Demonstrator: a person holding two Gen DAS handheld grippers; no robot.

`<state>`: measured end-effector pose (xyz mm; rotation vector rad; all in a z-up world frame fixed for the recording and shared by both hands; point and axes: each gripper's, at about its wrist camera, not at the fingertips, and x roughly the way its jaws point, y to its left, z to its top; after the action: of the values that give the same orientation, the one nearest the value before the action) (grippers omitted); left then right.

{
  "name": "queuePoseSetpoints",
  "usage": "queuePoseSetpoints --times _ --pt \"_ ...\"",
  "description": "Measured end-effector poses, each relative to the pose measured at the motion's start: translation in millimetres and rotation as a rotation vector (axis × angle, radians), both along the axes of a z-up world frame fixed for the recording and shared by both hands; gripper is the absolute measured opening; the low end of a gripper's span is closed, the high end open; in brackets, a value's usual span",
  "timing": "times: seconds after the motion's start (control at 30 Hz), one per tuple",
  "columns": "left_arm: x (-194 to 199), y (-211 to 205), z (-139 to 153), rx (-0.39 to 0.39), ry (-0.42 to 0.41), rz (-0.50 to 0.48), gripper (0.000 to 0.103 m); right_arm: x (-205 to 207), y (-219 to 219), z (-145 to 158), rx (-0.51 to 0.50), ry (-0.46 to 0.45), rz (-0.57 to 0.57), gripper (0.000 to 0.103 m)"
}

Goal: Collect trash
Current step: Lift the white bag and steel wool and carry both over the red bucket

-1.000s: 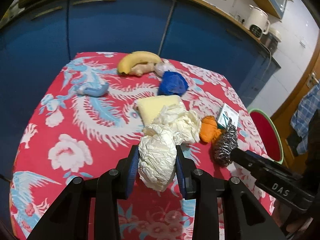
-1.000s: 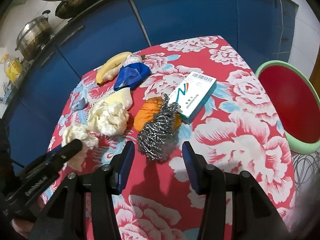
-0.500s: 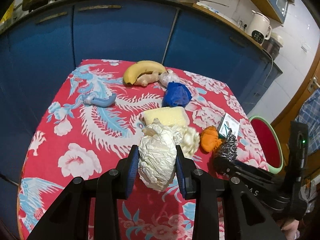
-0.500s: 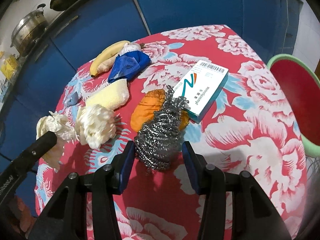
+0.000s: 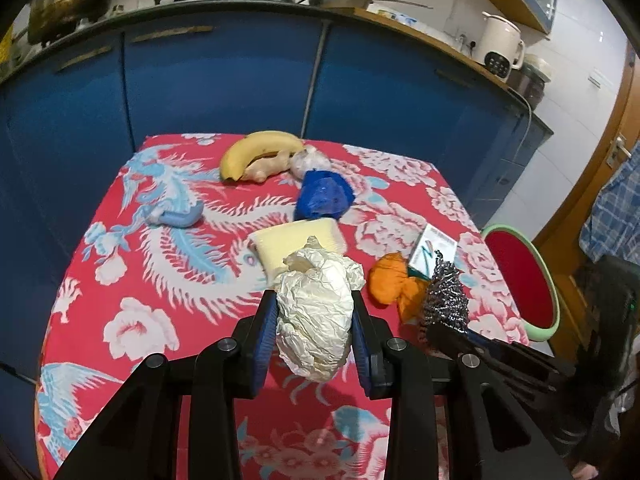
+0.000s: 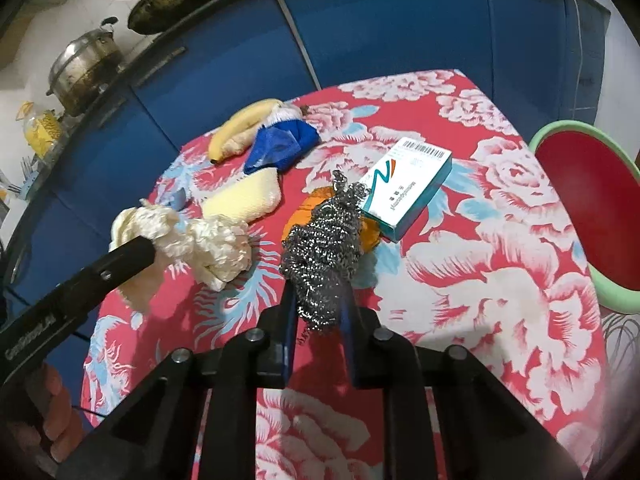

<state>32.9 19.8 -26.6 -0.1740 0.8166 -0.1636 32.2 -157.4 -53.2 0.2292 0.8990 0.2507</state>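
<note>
Up close in the left wrist view, the left gripper [image 5: 315, 322] is clenched on a crumpled cream paper ball [image 5: 314, 316], its blue pads pressing both sides, and the ball is lifted clear of the red flowered tablecloth [image 5: 140, 280]. Just beyond the ball lies a pale yellow sponge [image 5: 288, 242]. Farther off sit a blue crumpled bag [image 5: 322, 196], a banana [image 5: 256, 152] with a ginger root [image 5: 268, 166] touching it at the far edge, and a light blue object [image 5: 180, 218] toward the left. To the right, an orange wad [image 5: 390, 280] lies beside a steel wool scrubber [image 5: 446, 300], which the right gripper's dark fingers reach from the near right. A teal and white box [image 5: 432, 248] lies behind them, and a red basin with a green rim [image 5: 520, 276] stands off the table's right side.

Seen from the right wrist view, the right gripper [image 6: 318, 310] has its jaws closing, with the steel wool scrubber [image 6: 324, 240] between the pads and touching them on both sides. The orange wad [image 6: 370, 234] sits just behind the scrubber, and the box [image 6: 408, 188] lies far right of it. At the left, the left gripper [image 6: 132, 250] holds the paper ball [image 6: 148, 224], with a second crumpled paper ball [image 6: 220, 248] on the cloth beside it. The sponge [image 6: 244, 200], blue bag [image 6: 280, 146] and banana [image 6: 244, 124] lie farther back. The basin [image 6: 588, 208] shows at the right edge.
</note>
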Motion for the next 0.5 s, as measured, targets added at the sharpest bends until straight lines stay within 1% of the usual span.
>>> queuePoseSetpoints --times 0.1,0.3,0.5 --pt "-1 -8 3 0.002 -0.002 -0.015 0.035 -10 -7 10 0.010 -0.037 -0.012 0.021" --pt "-2 -24 12 -0.003 -0.015 -0.050 0.035 -25 -25 25 0.029 -0.071 -0.051 0.021" --pt "-3 -47 24 -0.003 -0.036 -0.108 0.035 -38 -44 40 0.021 -0.102 -0.086 0.021"
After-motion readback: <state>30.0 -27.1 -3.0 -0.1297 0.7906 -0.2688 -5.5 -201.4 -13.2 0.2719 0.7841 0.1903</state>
